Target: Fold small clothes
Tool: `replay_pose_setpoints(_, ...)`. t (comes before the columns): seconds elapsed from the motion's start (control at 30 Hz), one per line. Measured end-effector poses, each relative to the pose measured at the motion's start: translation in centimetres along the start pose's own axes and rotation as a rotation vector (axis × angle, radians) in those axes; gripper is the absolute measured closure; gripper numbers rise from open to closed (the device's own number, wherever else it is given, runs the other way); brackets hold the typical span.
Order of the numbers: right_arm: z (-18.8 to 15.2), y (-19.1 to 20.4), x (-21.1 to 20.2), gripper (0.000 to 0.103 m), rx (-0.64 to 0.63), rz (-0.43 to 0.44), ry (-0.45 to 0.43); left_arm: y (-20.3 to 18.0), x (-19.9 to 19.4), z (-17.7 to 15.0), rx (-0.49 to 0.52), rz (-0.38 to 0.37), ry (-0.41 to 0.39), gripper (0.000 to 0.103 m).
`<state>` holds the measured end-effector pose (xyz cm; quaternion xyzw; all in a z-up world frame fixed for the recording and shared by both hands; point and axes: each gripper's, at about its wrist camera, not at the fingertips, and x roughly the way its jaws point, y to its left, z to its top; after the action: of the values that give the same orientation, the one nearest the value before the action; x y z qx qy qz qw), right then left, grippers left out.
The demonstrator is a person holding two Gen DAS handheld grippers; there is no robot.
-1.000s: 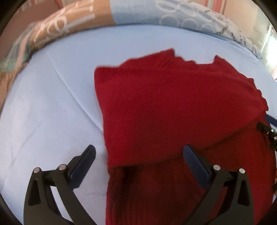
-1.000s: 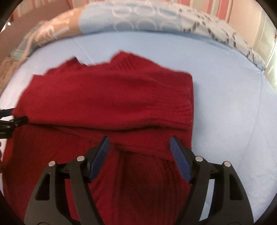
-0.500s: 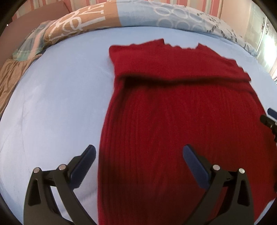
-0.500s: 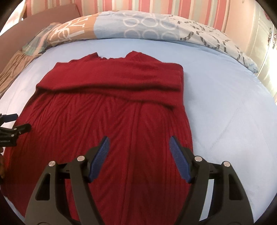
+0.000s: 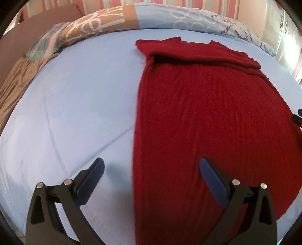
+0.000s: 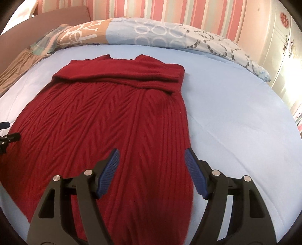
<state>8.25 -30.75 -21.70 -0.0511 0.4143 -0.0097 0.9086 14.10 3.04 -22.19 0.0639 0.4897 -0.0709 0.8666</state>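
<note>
The left gripper (image 5: 151,166) has its fingers (image 5: 90,181) spread wide with nothing between the blue pads. It tilts steeply down toward the bed (image 5: 75,113). One finger hangs over bare light blue bedspread; the other hangs over the red sweater (image 5: 207,116), so the sweater's near side edge runs up through the gap between them. The fingers stand above the cloth, not pressing on it.

The right gripper (image 6: 152,157) is likewise wide apart and empty, pitched down at a somewhat shallower angle. Its left finger (image 6: 107,175) hovers over the ribbed knit and its right finger sits just at the sweater's other side edge, with plain bedspread beyond it.

Ahead of both pairs of fingers the red sweater lies flat along the bed, its lower body nearest the fingers. At its far end the sleeves are folded across the chest into a band, with the neckline notch past that. In the right wrist view the tips of the left gripper show at the left edge beside the sweater; in the left wrist view a bit of the right gripper shows at the right edge.

Beyond the sweater, a patterned duvet (image 6: 151,35) is bunched along the head of the bed, and a striped wall (image 6: 169,11) rises behind it.
</note>
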Motion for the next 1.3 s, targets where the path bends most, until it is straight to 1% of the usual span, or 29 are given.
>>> replay_pose_setpoints(0.07, -0.8, -0.1, -1.2, 0.031, -0.006, -0.017, -0.013, 0.4, -0.6, -1.2, -0.027, -0.006, 0.010, 0.002)
replay_pose_setpoints(0.13, -1.4, -0.3, -2.1, 0.031, 0.006, -0.026, -0.016, 0.9, -1.4, -2.3, -0.065, -0.032, 0.025, 0.002)
replay_pose_setpoints(0.23, -1.9, -0.4, -3.1, 0.031, 0.031, -0.019, -0.017, 1.2, -2.4, -3.8, -0.099, -0.065, 0.051, 0.002)
replay_pose_setpoints(0.33, -2.0, -0.2, -4.3, 0.031, 0.031, -0.028, -0.036, 0.6, -3.3, -5.2, -0.075, -0.083, 0.071, 0.002)
replay_pose_setpoints(0.43, -2.0, -0.1, -5.0, 0.031, 0.029, -0.028, -0.048, 0.1, -3.8, -6.2, -0.082, -0.109, 0.100, 0.002)
replay_pose_setpoints(0.57, -2.8, -0.3, -5.6, 0.031, 0.047, -0.043, -0.041, -0.5, -3.5, -6.5, -0.069, -0.085, 0.112, 0.002)
replay_pose_setpoints(0.63, -3.9, -0.8, -6.0, 0.031, 0.077, -0.052, -0.023, -0.8, -3.1, -6.4, -0.058, -0.064, 0.125, 0.001)
replay_pose_setpoints(0.73, -5.5, -1.2, -6.6, 0.031, 0.104, -0.070, 0.005, -1.2, -3.1, -6.2, -0.045, -0.040, 0.116, 0.001)
replay_pose_setpoints(0.83, -6.7, -1.5, -7.0, 0.031, 0.119, -0.082, 0.021, -1.1, -3.0, -6.4, -0.037, -0.044, 0.102, 0.001)
replay_pose_setpoints(0.97, -8.5, -1.5, -7.7, 0.031, 0.159, -0.094, 0.004, -1.2, -3.0, -6.6, -0.014, -0.041, 0.071, 0.001)
replay_pose_setpoints(1.07, -9.8, -0.6, -7.9, 0.039, 0.157, -0.086, -0.009, -1.4, -3.1, -6.9, 0.024, -0.039, 0.025, 0.001)
replay_pose_setpoints(1.13, -10.5, -0.2, -7.8, 0.049, 0.156, -0.104, -0.014, -1.1, -3.2, -7.1, 0.025, -0.051, 0.001, 0.001)
replay_pose_setpoints(1.2, -10.9, -0.3, -7.5, 0.056, 0.171, -0.111, -0.012, -0.9, -3.1, -7.2, 0.013, -0.063, -0.015, 0.001)
replay_pose_setpoints(1.23, -11.1, -0.4, -7.3, 0.058, 0.180, -0.108, -0.005, -0.8, -3.2, -7.3, 0.009, -0.066, -0.028, 0.001)
replay_pose_setpoints(1.3, -11.5, -0.5, -7.1, 0.058, 0.183, -0.108, -0.002, -0.9, -3.4, -7.6, 0.011, -0.066, -0.052, 0.001)
